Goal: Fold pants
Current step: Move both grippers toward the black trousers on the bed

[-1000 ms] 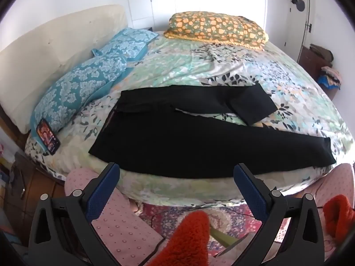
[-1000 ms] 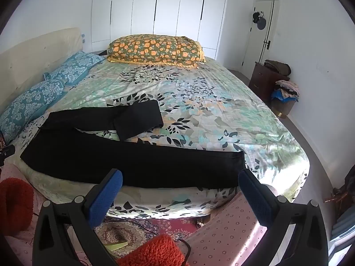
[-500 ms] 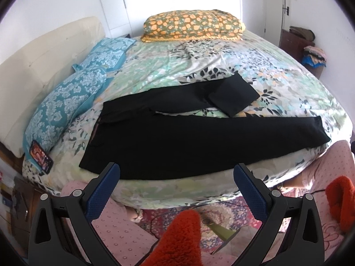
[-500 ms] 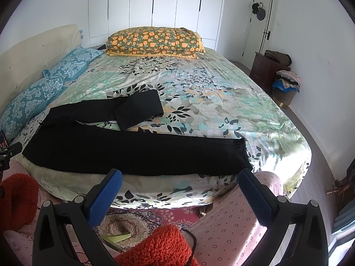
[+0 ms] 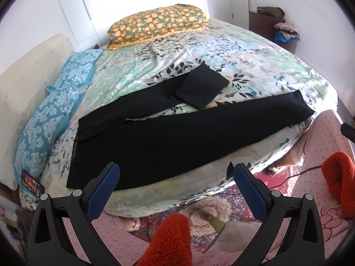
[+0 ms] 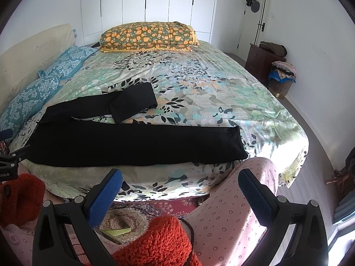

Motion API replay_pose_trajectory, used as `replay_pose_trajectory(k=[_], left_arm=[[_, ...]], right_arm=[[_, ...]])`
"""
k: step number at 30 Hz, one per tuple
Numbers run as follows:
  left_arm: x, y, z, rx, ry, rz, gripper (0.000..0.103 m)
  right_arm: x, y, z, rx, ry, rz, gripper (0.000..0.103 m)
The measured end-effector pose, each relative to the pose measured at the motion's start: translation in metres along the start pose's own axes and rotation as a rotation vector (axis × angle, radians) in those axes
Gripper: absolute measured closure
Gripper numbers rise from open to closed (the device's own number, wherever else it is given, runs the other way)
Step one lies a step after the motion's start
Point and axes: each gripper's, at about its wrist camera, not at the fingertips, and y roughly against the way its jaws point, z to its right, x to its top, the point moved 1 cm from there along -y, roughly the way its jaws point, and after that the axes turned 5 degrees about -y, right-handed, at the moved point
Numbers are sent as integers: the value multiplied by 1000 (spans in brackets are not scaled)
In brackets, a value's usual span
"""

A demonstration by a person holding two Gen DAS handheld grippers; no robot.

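Note:
Black pants (image 5: 168, 137) lie flat across the near side of the floral bed (image 5: 255, 66), waist at the left. The near leg stretches right to the bed's edge; the far leg is folded back on itself. They also show in the right wrist view (image 6: 133, 144). My left gripper (image 5: 175, 175) is open and empty, just off the bed's near edge below the near leg. My right gripper (image 6: 179, 181) is open and empty, held off the bed's edge near the leg's hem.
An orange-flowered pillow (image 6: 148, 36) lies at the bed's far end, blue pillows (image 5: 44, 119) along the left. A phone (image 5: 32, 180) lies at the left corner. A dresser and clothes pile (image 6: 281, 68) stand at the right wall. Pink-clad legs (image 6: 233, 212) and orange slippers (image 6: 159, 243) are below.
Both grippers have moved closer to the bed and stayed open. The left view has swung so the pants now slant up to the right. The pants have not moved.

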Motion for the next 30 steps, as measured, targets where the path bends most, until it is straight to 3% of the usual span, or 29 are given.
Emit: replay_pose_trajectory(k=[10,23,30], left_arm=[[-2,-5,4,-8,-32,-21,1],[-17,-2,-20,52,83,-51,1],[-19,-3,-20,59,93,-62,1]], right_arm=[[2,-8,-11,26,33,-26,0],[5,-16,-30,73,99,-42,0],[6,-15,-31,79,103,-41,0]])
